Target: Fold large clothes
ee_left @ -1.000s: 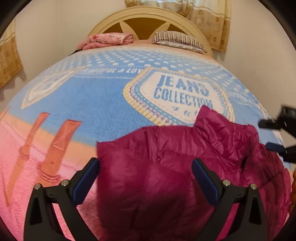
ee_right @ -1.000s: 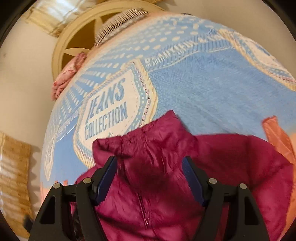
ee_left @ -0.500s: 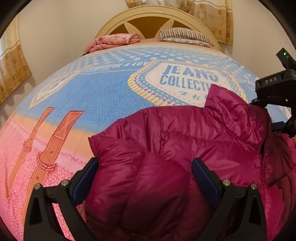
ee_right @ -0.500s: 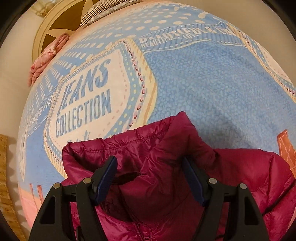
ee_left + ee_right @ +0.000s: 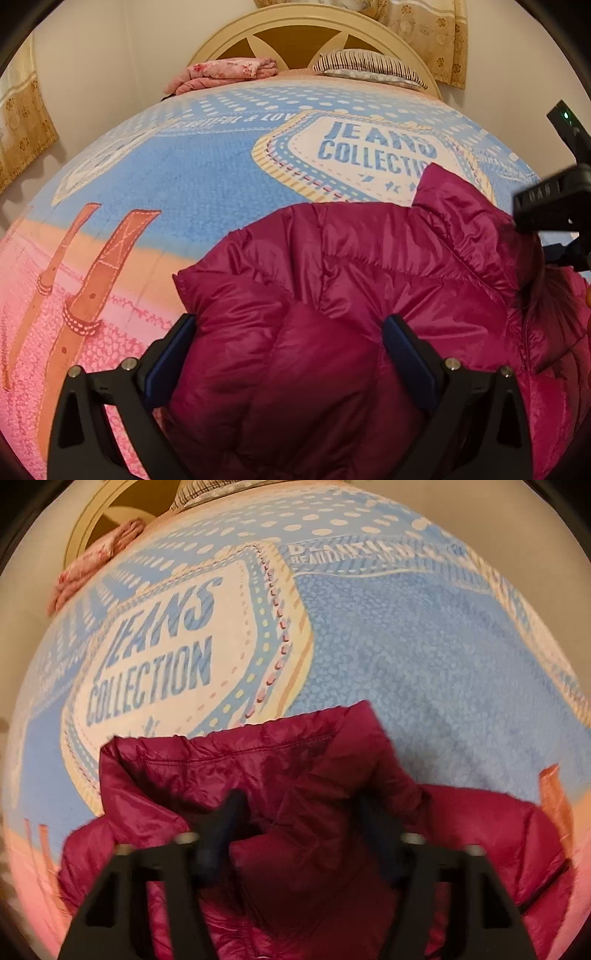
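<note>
Left wrist view gives me the bed [image 5: 207, 192] first, its blue and pink blanket printed "JEANS COLLECTION", with the cream headboard [image 5: 295, 33] behind. On it lies the magenta puffer jacket [image 5: 332, 295], spread near my edge with its collar [image 5: 258, 753] standing up toward the headboard. A folded pink cloth [image 5: 225, 74] and a striped pillow [image 5: 369, 66] sit at the head end. My left tool [image 5: 288, 354] is spread wide over the jacket's shoulder, gripping nothing. My right tool [image 5: 303, 823] is also wide apart, its blurred fingers down at the collar opening.
</note>
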{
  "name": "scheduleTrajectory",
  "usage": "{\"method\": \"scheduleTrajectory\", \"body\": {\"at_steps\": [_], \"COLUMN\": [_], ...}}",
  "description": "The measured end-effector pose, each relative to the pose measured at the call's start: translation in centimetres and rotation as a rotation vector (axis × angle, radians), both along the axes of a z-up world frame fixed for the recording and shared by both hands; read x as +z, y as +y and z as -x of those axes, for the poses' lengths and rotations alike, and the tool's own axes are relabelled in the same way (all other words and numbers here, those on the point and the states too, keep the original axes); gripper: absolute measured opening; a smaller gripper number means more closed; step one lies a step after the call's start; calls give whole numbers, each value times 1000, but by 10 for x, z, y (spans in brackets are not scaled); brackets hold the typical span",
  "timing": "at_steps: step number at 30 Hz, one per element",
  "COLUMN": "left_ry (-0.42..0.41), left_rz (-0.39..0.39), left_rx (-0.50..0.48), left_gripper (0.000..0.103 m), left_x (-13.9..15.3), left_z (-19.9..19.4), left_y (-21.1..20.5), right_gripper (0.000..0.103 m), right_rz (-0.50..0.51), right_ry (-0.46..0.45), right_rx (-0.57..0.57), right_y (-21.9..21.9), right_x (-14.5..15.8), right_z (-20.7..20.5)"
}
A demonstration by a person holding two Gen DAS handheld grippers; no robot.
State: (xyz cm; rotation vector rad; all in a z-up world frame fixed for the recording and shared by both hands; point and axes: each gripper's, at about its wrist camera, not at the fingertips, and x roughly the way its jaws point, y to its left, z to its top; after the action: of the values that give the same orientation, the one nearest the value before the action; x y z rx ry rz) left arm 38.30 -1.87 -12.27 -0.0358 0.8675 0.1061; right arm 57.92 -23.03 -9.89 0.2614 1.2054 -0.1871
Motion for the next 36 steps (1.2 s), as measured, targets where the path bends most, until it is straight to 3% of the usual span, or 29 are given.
{"method": "scheduleTrajectory", "body": {"at_steps": [1,3,5,14,19,23,30,32,34,35,36], "left_ry": [2,6,10,7,5,3,1,1,1,1,1], "left_rz": [13,42,68,116,120,124,130,129,130,130,130], "left_rx": [0,2,3,5,6,5,8,8,8,8,8], "left_gripper": [102,102,102,102,102,102,102,102,102,102,102], "left_x": [0,-1,-2,-4,-3,-3,-3,-3,-3,-3,-3], "left_z": [0,-1,-2,-2,-1,-1,0,0,0,0,0], "left_y": [2,5,9,15,15,16,16,16,16,17,16], "right_gripper": [41,17,14,9,5,5,6,10,29,52,68], "right_rz": [-13,-70,-156,-159,-141,-138,-239,-235,-231,-242,-258], "right_ry": [-7,-24,-55,-181,-196,-220,-373,-386,-369,-370,-378], "right_rx": [-3,-29,-48,-73,-105,-137,-122,-100,-84,-78,-76], "right_y": [-4,-17,-32,-63,-64,-66,-83,-83,-79,-77,-76], "right_x": [1,5,9,33,15,-6,27,35,34,33,32], "right_z": [2,9,19,94,128,139,140,131,120,116,112]}}
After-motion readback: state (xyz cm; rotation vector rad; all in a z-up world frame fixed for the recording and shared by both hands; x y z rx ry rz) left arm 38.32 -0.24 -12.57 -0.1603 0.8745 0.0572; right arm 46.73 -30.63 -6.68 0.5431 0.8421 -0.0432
